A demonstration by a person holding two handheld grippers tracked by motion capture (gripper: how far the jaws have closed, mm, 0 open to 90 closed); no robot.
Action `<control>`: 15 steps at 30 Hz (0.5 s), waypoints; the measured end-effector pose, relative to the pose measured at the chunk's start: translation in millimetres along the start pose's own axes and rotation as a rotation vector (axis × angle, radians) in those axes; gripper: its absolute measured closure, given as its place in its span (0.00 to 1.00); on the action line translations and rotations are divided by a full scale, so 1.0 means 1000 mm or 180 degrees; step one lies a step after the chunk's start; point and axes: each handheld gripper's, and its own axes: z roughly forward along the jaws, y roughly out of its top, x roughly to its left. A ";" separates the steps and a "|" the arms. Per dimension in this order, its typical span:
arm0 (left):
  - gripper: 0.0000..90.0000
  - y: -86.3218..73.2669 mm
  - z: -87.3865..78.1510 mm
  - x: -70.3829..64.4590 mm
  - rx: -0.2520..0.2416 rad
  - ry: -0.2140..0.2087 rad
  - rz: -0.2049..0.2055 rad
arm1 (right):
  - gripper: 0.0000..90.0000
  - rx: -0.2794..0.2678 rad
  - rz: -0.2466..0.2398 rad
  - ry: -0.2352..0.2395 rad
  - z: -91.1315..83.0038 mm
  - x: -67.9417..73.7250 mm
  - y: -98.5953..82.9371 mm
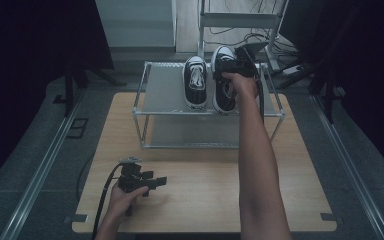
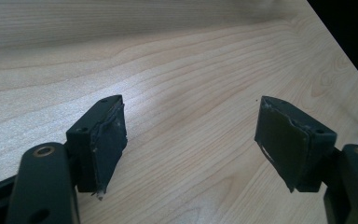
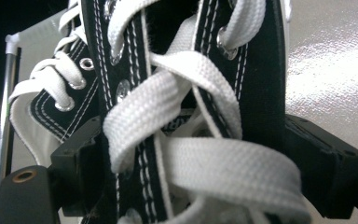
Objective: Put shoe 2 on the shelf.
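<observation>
Two black sneakers with white laces stand side by side on the top shelf of a metal rack (image 1: 165, 113). The left shoe (image 1: 195, 82) stands free. My right gripper (image 1: 235, 67) is over the right shoe (image 1: 222, 97). In the right gripper view its jaws press on both sides of that shoe's laced upper (image 3: 177, 93), so my right gripper (image 3: 191, 154) is shut on it, with the left shoe (image 3: 56, 98) beside. My left gripper (image 1: 161, 181) rests low over the wooden table (image 1: 205, 200) near its front left. It (image 2: 191, 135) stands open with nothing between its fingers.
The rack has a lower shelf (image 1: 190, 132) and sits at the table's far edge. Beyond it stand a second metal frame (image 1: 240, 20) and cables on the floor. Dark curtains hang at both sides. A rail (image 1: 40, 170) runs along the floor at the left.
</observation>
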 end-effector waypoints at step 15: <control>0.27 0.000 -0.001 0.001 0.0000 0.0007 -0.0004 | 0.16 0.0003 0.0134 0.0020 0.011 0.003 0.008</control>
